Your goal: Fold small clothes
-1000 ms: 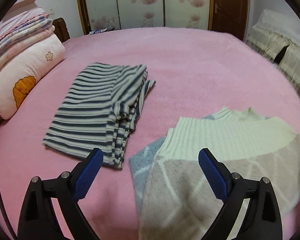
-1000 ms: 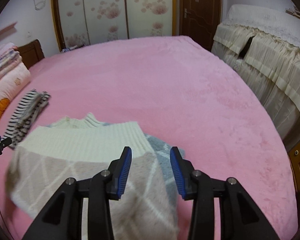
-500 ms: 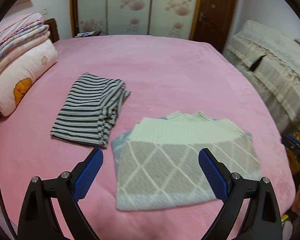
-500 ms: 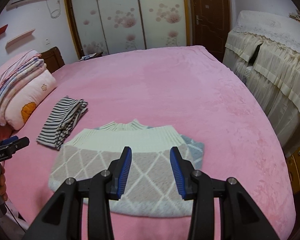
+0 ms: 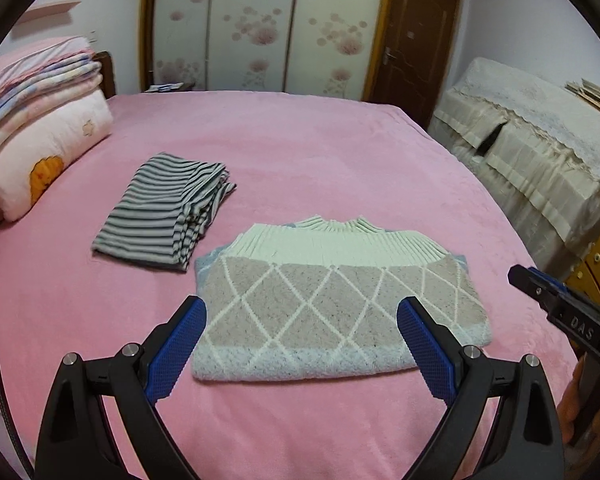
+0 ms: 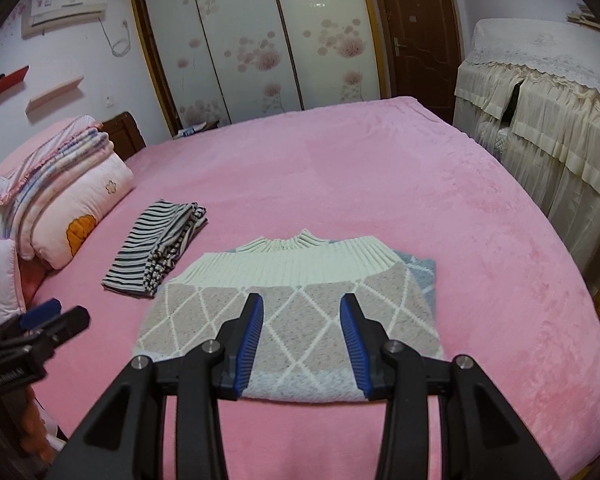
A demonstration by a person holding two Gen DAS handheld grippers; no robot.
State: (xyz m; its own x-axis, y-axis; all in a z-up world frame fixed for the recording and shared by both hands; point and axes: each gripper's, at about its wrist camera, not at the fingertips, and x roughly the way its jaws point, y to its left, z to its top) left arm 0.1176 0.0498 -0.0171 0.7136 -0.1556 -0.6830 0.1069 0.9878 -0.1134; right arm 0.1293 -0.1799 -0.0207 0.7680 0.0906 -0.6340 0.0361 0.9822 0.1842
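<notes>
A folded sweater [image 5: 332,300] [image 6: 300,304], beige with white diamonds and a ribbed mint hem on top, lies flat on the pink bed [image 5: 320,152] [image 6: 360,184]. To its left rests a folded striped garment [image 5: 164,212] [image 6: 156,250]. My left gripper [image 5: 302,330] hovers wide open above the sweater's near edge, holding nothing. My right gripper [image 6: 302,330] also hangs above the sweater, jaws partly apart with nothing between them. Each gripper shows at the edge of the other's view: the right gripper [image 5: 556,300] and the left gripper [image 6: 48,320].
Pillows and stacked quilts [image 5: 36,136] [image 6: 60,196] sit at the bed's left side. A cloth-covered cabinet [image 5: 540,140] [image 6: 552,120] stands to the right, beside a dark door [image 6: 416,32]. A floral wardrobe [image 5: 260,28] fills the far wall.
Both grippers have drawn back and risen from the sweater, which now lies whole and folded in view. The cloth has not moved since half a second ago.
</notes>
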